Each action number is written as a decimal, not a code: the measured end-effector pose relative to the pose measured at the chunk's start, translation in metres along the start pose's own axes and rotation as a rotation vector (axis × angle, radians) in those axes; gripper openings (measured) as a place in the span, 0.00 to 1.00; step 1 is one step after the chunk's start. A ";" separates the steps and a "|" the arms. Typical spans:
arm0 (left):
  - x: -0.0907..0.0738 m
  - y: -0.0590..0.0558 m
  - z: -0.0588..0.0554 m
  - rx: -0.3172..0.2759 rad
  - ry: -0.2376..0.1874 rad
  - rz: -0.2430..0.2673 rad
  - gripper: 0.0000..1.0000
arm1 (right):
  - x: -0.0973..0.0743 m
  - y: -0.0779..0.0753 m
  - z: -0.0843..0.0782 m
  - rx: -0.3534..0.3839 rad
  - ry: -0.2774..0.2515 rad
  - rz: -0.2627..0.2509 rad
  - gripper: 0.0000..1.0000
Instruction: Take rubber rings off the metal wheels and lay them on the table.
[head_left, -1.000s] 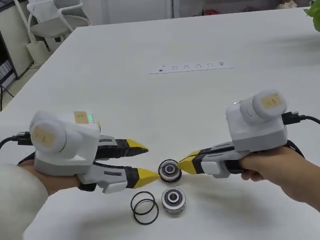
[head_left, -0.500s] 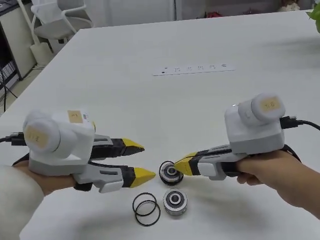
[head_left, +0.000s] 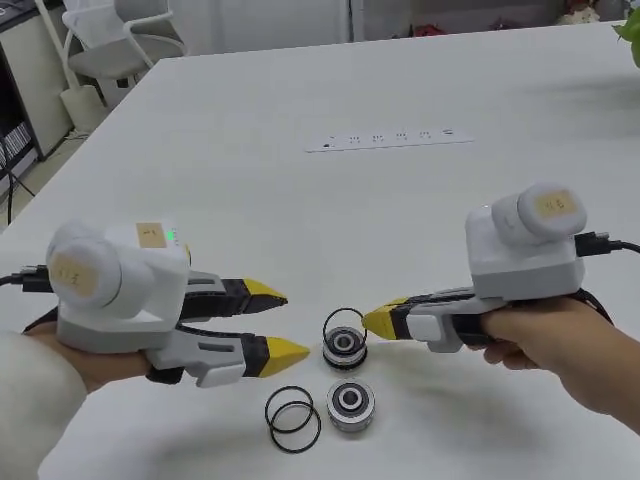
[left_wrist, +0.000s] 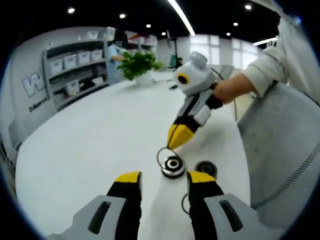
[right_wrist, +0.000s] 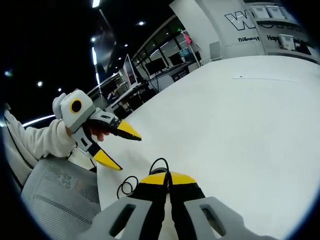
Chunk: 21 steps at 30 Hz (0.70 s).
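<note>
Two metal wheels lie near the table's front edge. The farther wheel (head_left: 344, 344) (left_wrist: 173, 166) has a black rubber ring (head_left: 340, 317) (left_wrist: 161, 153) (right_wrist: 159, 164) pulled partly up off it. My right gripper (head_left: 372, 321) (right_wrist: 168, 178) (left_wrist: 176, 141) is shut on that ring, just right of the wheel. The nearer wheel (head_left: 350, 403) (left_wrist: 205, 169) sits flat. Two loose rubber rings (head_left: 292, 416) (right_wrist: 127, 185) lie overlapping to its left. My left gripper (head_left: 280, 321) (left_wrist: 164, 178) (right_wrist: 122, 150) hangs open just left of the farther wheel, holding nothing.
A flat white strip with small markings (head_left: 390, 138) lies mid-table, far from the work. A white chair (head_left: 120, 40) stands past the table's far left corner. Green leaves (head_left: 630, 30) show at the far right edge.
My right gripper has drawn back to the right, and the rubber ring now stands up in a loop off the farther wheel. The left gripper has barely moved.
</note>
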<state>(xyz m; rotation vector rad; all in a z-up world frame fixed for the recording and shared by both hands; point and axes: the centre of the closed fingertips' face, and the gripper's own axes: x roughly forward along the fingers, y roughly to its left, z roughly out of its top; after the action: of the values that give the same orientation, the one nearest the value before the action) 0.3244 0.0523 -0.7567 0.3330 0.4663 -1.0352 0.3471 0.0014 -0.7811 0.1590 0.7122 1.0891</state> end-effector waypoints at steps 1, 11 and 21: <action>0.000 0.000 0.000 0.000 0.001 0.001 0.37 | 0.000 0.000 0.000 -0.002 0.001 0.000 0.00; -0.002 0.002 0.000 0.002 0.000 0.007 0.37 | -0.004 -0.006 -0.003 0.057 0.010 -0.014 0.00; -0.009 -0.001 0.002 -0.007 -0.011 0.004 0.40 | -0.007 -0.008 0.000 0.079 -0.002 -0.027 0.00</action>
<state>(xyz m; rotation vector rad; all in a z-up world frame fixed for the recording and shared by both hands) 0.3206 0.0577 -0.7503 0.3213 0.4589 -1.0305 0.3512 -0.0090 -0.7820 0.2178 0.7543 1.0358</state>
